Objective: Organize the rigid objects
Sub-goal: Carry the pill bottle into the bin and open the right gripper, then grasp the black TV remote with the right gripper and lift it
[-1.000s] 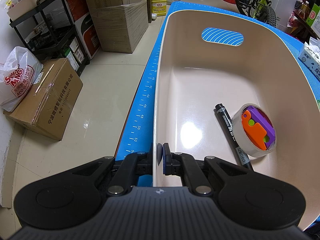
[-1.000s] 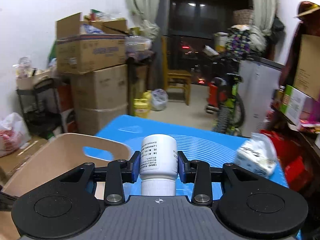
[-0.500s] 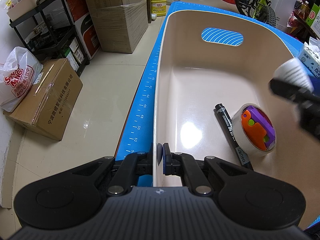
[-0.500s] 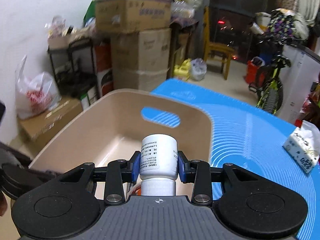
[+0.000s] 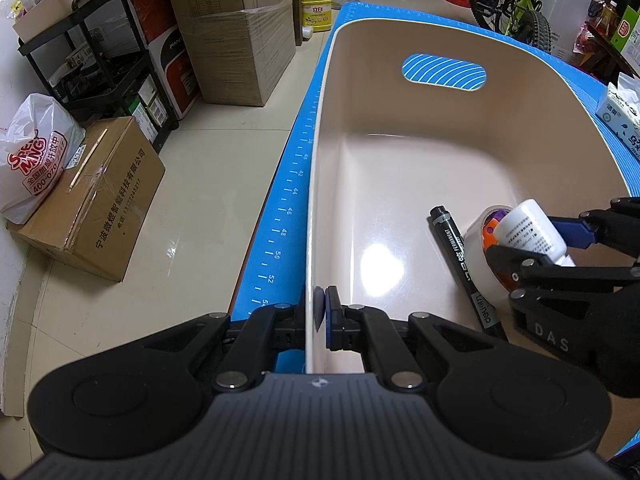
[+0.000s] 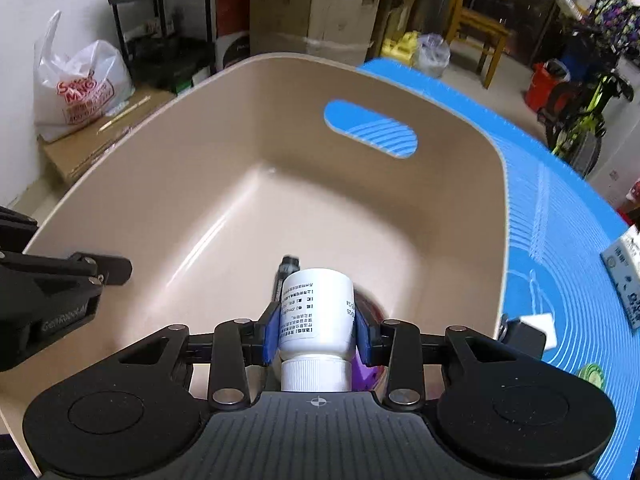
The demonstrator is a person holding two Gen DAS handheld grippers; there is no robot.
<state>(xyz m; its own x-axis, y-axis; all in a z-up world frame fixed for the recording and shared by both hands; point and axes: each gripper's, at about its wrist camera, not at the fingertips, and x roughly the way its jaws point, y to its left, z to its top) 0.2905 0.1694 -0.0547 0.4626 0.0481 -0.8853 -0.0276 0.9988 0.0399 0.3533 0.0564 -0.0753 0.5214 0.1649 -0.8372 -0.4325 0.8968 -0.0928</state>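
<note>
A beige plastic bin (image 5: 400, 168) stands on the blue mat. My left gripper (image 5: 322, 312) is shut on its near rim, one pad on each side of the wall. In the bin lie a black marker (image 5: 460, 256) and a tape roll (image 5: 478, 236) with a purple and orange toy (image 5: 489, 228) in its hole. My right gripper (image 6: 316, 336) hangs low inside the bin (image 6: 280, 184), right over the tape roll. A white bottle (image 6: 316, 312) sits between its blue pads, cap toward the camera. Its jaws are opening, and the pads still touch the bottle (image 5: 528, 228).
The blue mat (image 5: 280, 240) ends just left of the bin, above the floor with cardboard boxes (image 5: 92, 200) and a black rack (image 5: 100, 60). A tissue pack (image 5: 620, 120) lies right of the bin. A small white block (image 6: 540, 324) rests on the mat there.
My right gripper has tipped downward and come down into the bin with the bottle, from above the mat to just over the tape roll. The left gripper has kept still on the rim.
</note>
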